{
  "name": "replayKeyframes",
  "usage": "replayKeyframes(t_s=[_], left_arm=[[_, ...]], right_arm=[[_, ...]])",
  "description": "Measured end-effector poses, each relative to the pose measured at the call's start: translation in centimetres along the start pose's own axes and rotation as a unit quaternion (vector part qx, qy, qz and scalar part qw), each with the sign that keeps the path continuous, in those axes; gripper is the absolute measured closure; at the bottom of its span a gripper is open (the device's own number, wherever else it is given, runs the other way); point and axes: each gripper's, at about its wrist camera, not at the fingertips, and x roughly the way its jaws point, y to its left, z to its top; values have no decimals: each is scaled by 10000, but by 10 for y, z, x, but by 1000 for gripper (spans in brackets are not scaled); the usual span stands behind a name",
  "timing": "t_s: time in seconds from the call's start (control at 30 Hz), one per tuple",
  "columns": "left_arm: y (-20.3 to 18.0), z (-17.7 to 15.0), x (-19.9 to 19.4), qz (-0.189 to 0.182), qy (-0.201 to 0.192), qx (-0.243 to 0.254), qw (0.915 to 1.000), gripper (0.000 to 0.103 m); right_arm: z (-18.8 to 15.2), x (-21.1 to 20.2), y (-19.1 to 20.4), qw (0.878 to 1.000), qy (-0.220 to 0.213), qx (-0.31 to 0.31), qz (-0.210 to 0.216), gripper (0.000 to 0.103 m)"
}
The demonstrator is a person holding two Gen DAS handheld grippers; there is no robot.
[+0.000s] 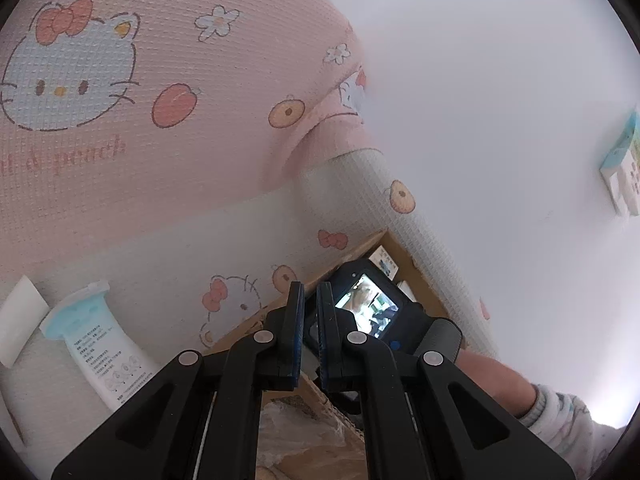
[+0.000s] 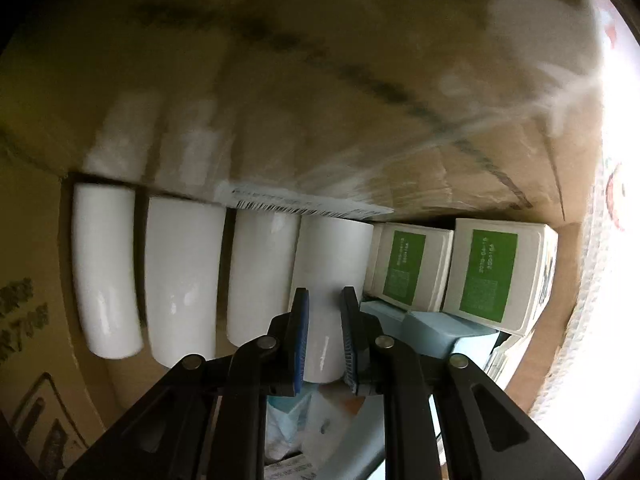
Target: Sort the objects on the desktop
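Since we go view by view, we begin at the left wrist.

Left wrist, fingers: we see the left gripper [image 1: 310, 308] at lower centre with its jaws narrow, nearly together, and nothing between them.

Left wrist, surroundings: a white bottle [image 1: 102, 344] lies at lower left on the pink cartoon-cat cloth [image 1: 168, 80]; beyond the fingertips sits the other gripper's camera screen [image 1: 368, 310], over the edge of a cardboard box [image 1: 404, 256].

Right wrist, fingers: we see the right gripper [image 2: 325, 334] at lower centre, its jaws narrow, set at either side of a white cylinder [image 2: 326, 280]; whether the pads press on it or only flank it we cannot tell.

Right wrist, task's thing: that cylinder is the fourth in a row of white cylinders inside the box, just left of two green-labelled cartons [image 2: 408, 268].

Risk: we judge a slack hold could let the glossy cylinder slide out, and a skewed pull could knock its neighbours or catch the box flap [image 2: 320, 100] above.

Hidden: flap printing is blurred, the box floor is dark, the right edge is blown out, and carton text is unreadable.
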Motion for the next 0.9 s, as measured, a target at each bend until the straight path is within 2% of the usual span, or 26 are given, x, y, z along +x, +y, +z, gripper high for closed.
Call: replayKeyframes(t_s=[0.07, 0.17, 0.33, 0.37, 0.5, 0.63, 0.8, 0.9], left_arm=[[0, -2, -1, -96, 27, -46, 9999, 98], [-2, -3, -2, -137, 21, -20, 9999, 98], [-3, 0, 0, -53, 25, -20, 10000, 97], [-3, 0, 0, -71, 22, -21, 10000, 97], [-4, 1, 1, -73, 64, -16, 10000, 97], [-7, -1, 2, 17, 115, 82, 9999, 97], [-8, 0, 0, 70, 60, 153, 9998, 91], [-8, 0, 1, 144, 60, 166, 9997, 88]], right_arm=[[-2, -3, 1, 9998, 19, -92, 171, 84], [-3, -10, -8, 9956, 11, 26, 931, 84], [-1, -16, -25, 9895, -89, 348, 1399, 84], [-1, -16, -27, 9896, -99, 358, 1390, 84], [4, -12, -12, 9958, -6, 45, 913, 86], [7, -14, -6, 9973, -21, 23, 727, 86], [1, -41, -16, 9963, -386, 235, 729, 86], [-6, -62, -24, 9923, -694, 434, 934, 86]])
